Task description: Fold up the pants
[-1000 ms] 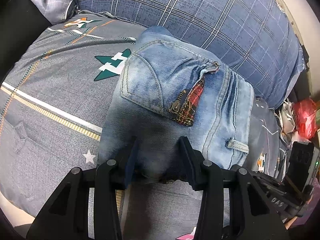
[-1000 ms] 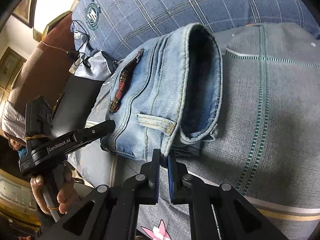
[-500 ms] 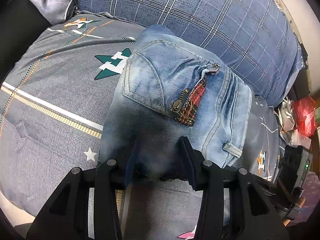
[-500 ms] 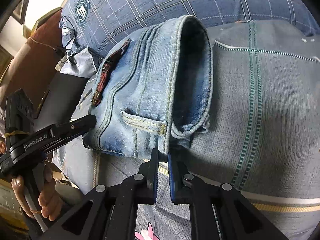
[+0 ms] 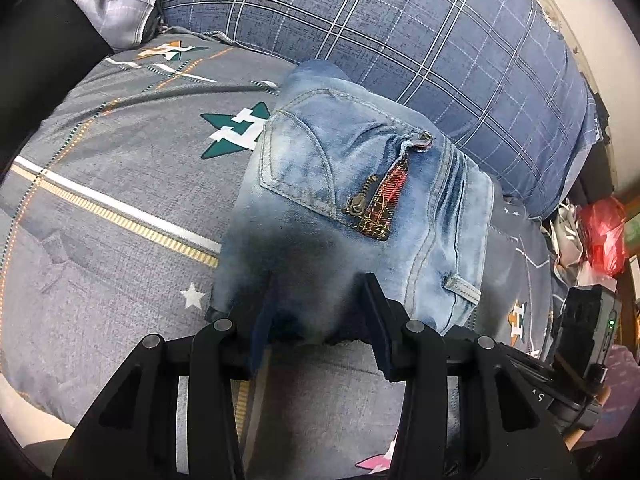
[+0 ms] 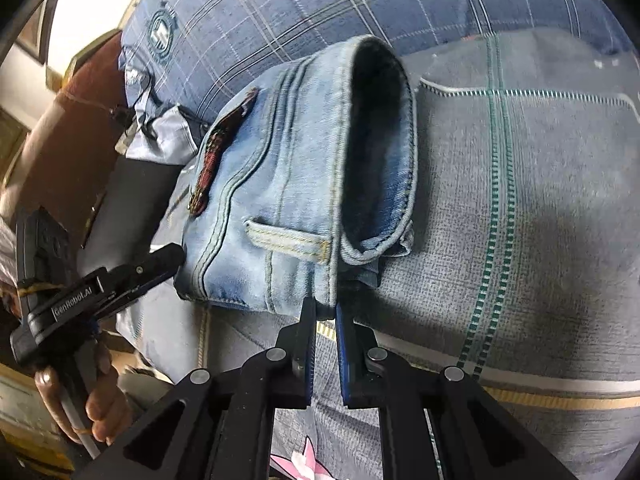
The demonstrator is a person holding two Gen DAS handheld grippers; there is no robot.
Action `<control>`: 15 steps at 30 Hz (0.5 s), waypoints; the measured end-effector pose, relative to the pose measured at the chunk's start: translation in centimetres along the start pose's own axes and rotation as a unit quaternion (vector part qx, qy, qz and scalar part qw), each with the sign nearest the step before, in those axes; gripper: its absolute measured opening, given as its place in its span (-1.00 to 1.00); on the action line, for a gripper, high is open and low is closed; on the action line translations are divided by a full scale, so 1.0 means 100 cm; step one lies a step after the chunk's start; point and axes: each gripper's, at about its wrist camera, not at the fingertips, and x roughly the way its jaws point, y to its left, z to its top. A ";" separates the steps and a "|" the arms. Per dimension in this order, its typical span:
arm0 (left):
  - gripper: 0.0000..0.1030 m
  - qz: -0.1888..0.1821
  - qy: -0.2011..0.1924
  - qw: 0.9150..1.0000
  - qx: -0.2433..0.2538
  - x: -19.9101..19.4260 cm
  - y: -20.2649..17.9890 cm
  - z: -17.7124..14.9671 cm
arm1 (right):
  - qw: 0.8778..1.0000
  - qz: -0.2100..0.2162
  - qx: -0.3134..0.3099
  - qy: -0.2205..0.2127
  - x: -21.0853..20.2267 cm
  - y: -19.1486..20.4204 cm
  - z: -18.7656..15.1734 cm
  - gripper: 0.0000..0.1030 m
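Grey bed cover (image 5: pixel 100 208) with stars and stripes, spread wide under it all. Blue checked pillow (image 5: pixel 420 40) at the far end. Folded blue jeans pants (image 5: pixel 340 200) in a small pile on the bed, top end touching the pillow. Red checked zip patch (image 5: pixel 384 204) on the back pocket. Left tool (image 5: pixel 320 320) wide open at the near edge of the pile, holding nothing. Right tool (image 6: pixel 325 314) nearly closed, thin gap, right at the waistband corner; hard to tell if pinching cloth.
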 end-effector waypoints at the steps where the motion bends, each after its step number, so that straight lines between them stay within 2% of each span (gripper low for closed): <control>1: -0.17 0.000 -0.001 1.000 0.001 -0.001 -0.001 0.000 | 1.000 -0.004 -0.004 0.000 -0.001 0.002 0.000 -0.86; 3: -0.18 -0.015 -0.004 1.000 -0.001 -0.006 -0.002 0.002 | 1.000 -0.004 -0.010 -0.003 -0.003 0.006 0.000 -0.86; 4: -0.18 -0.040 -0.009 0.999 -0.007 -0.011 -0.002 0.004 | 1.000 0.002 -0.011 -0.013 -0.008 0.008 0.002 -0.86; 7: -0.18 -0.092 -0.013 0.995 -0.021 -0.024 0.000 0.014 | 0.997 0.045 -0.006 -0.056 -0.033 0.010 0.004 -0.79; 8: -0.18 -0.099 -0.014 0.995 -0.019 -0.028 0.000 0.023 | 0.995 0.064 -0.003 -0.076 -0.045 0.012 0.005 -0.63; 9: -0.18 -0.097 -0.015 0.995 -0.017 -0.030 0.001 0.031 | 0.991 0.086 -0.002 -0.100 -0.060 0.013 0.007 -0.27; 11: -0.17 -0.089 -0.010 0.996 -0.006 -0.028 0.001 0.054 | 0.988 0.092 0.000 -0.126 -0.074 0.018 0.012 0.19; 13: -0.17 -0.086 0.006 0.996 -0.012 -0.012 0.003 0.090 | 0.989 0.080 0.001 -0.123 -0.077 0.021 0.033 0.21; 15: -0.17 -0.109 0.033 0.993 -0.029 0.014 0.009 0.122 | 0.992 0.060 0.003 -0.108 -0.070 0.022 0.066 0.21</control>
